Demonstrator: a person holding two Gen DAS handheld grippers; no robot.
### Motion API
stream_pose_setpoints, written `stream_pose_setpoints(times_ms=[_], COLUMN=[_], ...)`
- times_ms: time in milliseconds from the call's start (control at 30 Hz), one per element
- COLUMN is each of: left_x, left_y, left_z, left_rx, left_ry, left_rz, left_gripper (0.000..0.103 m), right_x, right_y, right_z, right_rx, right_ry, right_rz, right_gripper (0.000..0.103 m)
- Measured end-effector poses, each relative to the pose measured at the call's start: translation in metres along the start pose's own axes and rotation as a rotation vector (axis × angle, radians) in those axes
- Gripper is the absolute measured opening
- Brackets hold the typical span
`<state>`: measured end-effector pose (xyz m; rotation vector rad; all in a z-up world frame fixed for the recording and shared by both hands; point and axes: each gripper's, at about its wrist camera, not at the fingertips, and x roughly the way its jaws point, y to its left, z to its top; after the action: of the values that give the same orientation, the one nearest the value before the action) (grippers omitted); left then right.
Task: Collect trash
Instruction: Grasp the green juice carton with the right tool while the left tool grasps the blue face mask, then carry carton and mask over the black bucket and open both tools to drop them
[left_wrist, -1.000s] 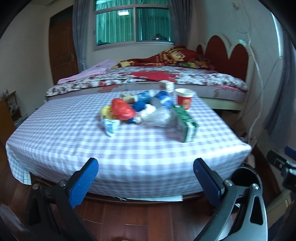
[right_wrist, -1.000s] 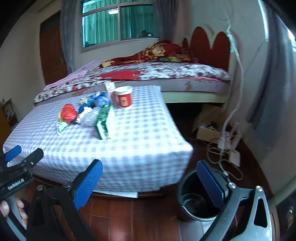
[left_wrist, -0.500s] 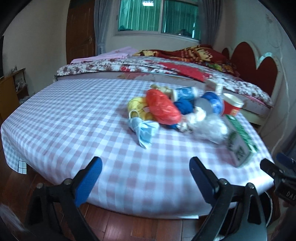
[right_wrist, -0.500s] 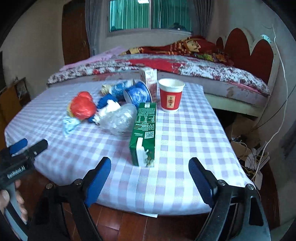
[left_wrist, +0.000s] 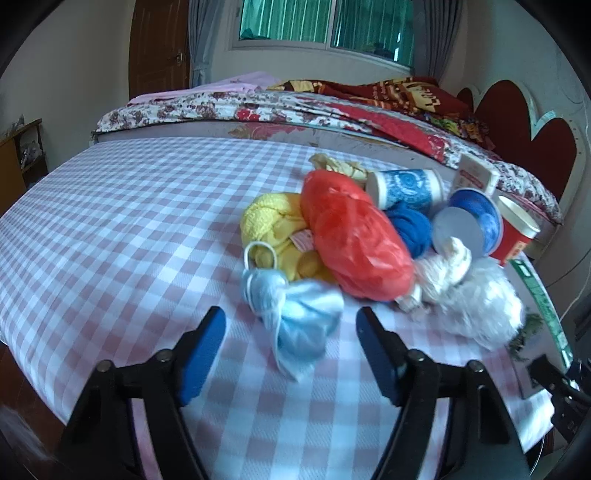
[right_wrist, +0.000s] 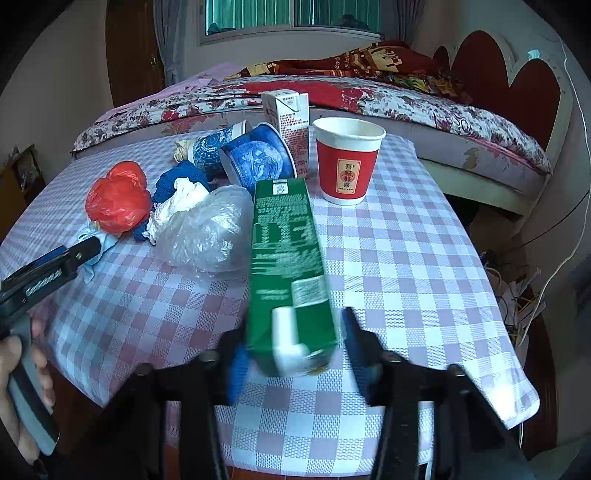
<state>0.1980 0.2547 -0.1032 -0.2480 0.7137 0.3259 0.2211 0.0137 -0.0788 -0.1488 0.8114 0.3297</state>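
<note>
Room: bedroom; I see a bed (right_wrist: 424, 107) with a floral cover past the far edge of the surface (left_wrist: 110, 229), which wears a pink-and-white checked cloth.
Left hand-held gripper (left_wrist: 290, 325): spread and closing; its blue pads stand either side of the near end of the light blue face mask (left_wrist: 295, 314), not pressing it as far as I can see.
Face mask: crumpled, directly ahead of my left hand-held gripper, its ear loop lying against the yellow cloth (left_wrist: 273, 229) beyond it.
Red plastic bag (left_wrist: 354, 240): ahead and slightly right of the left hand-held gripper, resting against the yellow cloth.
Pile beyond: blue cloth (left_wrist: 412, 229), white tissue (left_wrist: 443, 269) and a clear plastic bag (left_wrist: 484, 310) to the right of the red bag; two blue patterned cups (right_wrist: 258, 158) lie on their sides farther off.
Right hand-held gripper (right_wrist: 293, 354): closing, with the green carton (right_wrist: 286, 266) between its jaws; the frame is blurred, so I cannot tell whether both pads press on it.
Green carton: lies lengthwise, stretching away from my right hand-held gripper, spout end nearest, touching the clear bag on its left.
Far right: a red paper cup (right_wrist: 347, 162) stands upright beyond the carton, a small white carton (right_wrist: 288, 122) upright just left of it.
</note>
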Motion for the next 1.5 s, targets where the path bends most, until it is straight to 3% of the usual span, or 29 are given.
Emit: stream_pose_setpoints(times_ms=[67,133,233,567,933,1233,1500], left_x=[0.009,0.015,0.009,-0.057,-0.117,-0.137,-0.154], left_y=[0.003,0.006,0.007,-0.008,-0.086,-0.154,-0.238], left_z=[0.002,0.001,-0.007,-0.026,-0.041,-0.076,-0.126], left_rx=[-0.01,-0.01,0.012,0.051,0.196,0.291,0.406], left_ry=[0.03,0.052,0.043,-0.057,-0.129,-0.097,-0.017], left_rz=[0.001,-0.017,-0.021,-0.088,-0.236,-0.39,-0.555], left_gripper=[0.059,0.037,0.025,0.021,0.02,0.02,0.02], right_x=[0.001,0.001,0.001,-0.03,-0.092,-0.148,-0.163], right_y=[-0.001,-0.002,-0.007,-0.025,-0.079,-0.162,-0.222], right_z=[0.001,0.001,0.001,-0.01,-0.04,-0.09,-0.155], right_rx=[0.001,0.004,0.011,0.045,0.125,0.208,0.264], right_ry=[0.0,-0.006,-0.018,-0.088,-0.189,-0.224,-0.143], right_rz=[-0.001,0.004,0.013,0.041,0.018,-0.094,-0.186], right_gripper=[0.041,0.04,0.04,0.039,0.039,0.039,0.039])
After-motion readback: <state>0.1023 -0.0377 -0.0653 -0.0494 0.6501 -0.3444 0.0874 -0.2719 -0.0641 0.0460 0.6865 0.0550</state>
